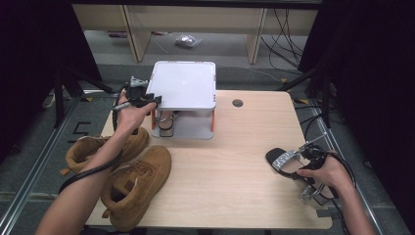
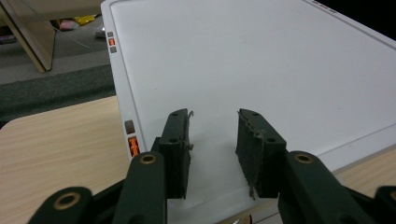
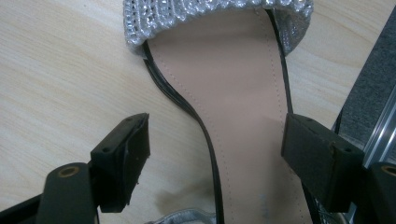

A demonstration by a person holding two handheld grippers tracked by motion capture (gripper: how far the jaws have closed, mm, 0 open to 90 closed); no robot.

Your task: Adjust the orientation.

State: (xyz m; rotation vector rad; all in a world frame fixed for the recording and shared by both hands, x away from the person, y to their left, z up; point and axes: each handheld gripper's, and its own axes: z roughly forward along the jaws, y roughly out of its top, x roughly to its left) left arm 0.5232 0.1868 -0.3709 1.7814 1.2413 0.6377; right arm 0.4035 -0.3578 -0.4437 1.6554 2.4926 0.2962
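At the right near corner of the table, my right gripper (image 1: 304, 157) hangs over a sandal (image 1: 284, 159), its jaws spread wide to either side of the tan insole; in the right gripper view the pads stand clear of the sandal (image 3: 233, 107), gripping nothing. My left gripper (image 1: 147, 99) sits at the far left, against the left edge of a white rack's top shelf (image 1: 183, 84). In the left gripper view its jaws stand partly apart above the white shelf surface (image 2: 261, 70), with nothing pinched between them that I can make out.

Both work over a light wood-grain table (image 1: 235, 171) with a round cable hole (image 1: 238, 103) near its far edge. Beyond it lie grey floor, pale wooden furniture legs and loose black cables, with dark curtains at both sides.

The sandal has a black-edged sole, a tan stitched insole and a silver, sparkling band across the front (image 3: 210, 14). It lies flat, near the table's right edge.

The rack stands on orange posts, and on its lower shelf I see what looks like another sandal (image 1: 168, 123), partly hidden by the top. Two tan suede boots (image 1: 132, 181) lie at the near left, close beside my left forearm (image 1: 93, 171), well apart from the sandal on the right.
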